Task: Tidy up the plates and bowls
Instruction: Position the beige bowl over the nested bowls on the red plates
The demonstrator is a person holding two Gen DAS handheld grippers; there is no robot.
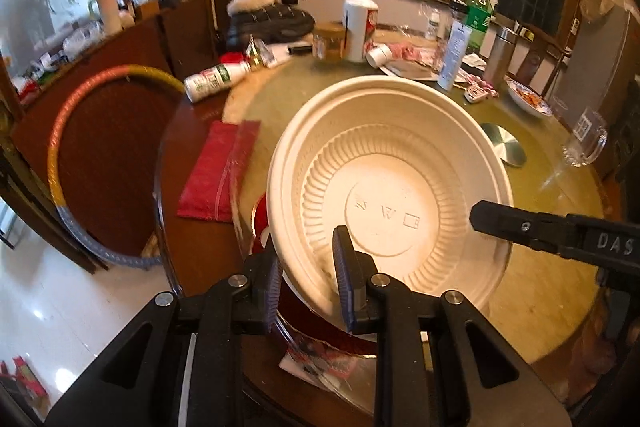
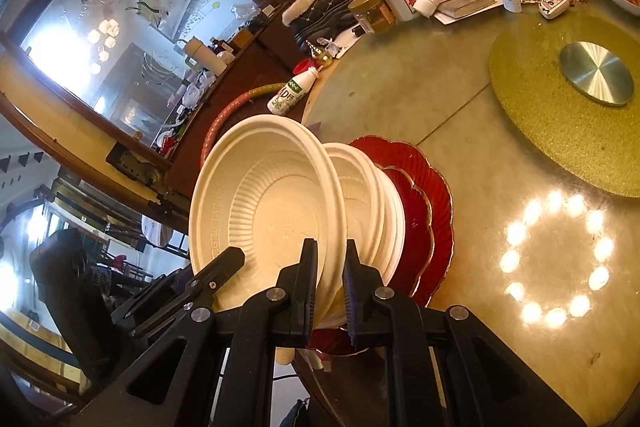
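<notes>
A white ribbed disposable bowl (image 1: 392,187) is held tilted above a stack. My left gripper (image 1: 308,287) straddles its near rim with a finger on each side, clamped on it. My right gripper (image 2: 330,287) grips the same bowl (image 2: 264,211) at its other rim and enters the left wrist view from the right (image 1: 520,223). Below are more white bowls (image 2: 372,203) nested on two red scalloped plates (image 2: 424,195), which show only as a red edge (image 1: 260,223) in the left wrist view.
The round table (image 2: 460,131) has a gold turntable mat with a metal disc (image 2: 596,73). At the far side are bottles (image 1: 360,23), a jar, papers, a glass mug (image 1: 588,143) and a food dish. A red packet (image 1: 218,171) lies at left. A hoop (image 1: 68,155) leans on the cabinet.
</notes>
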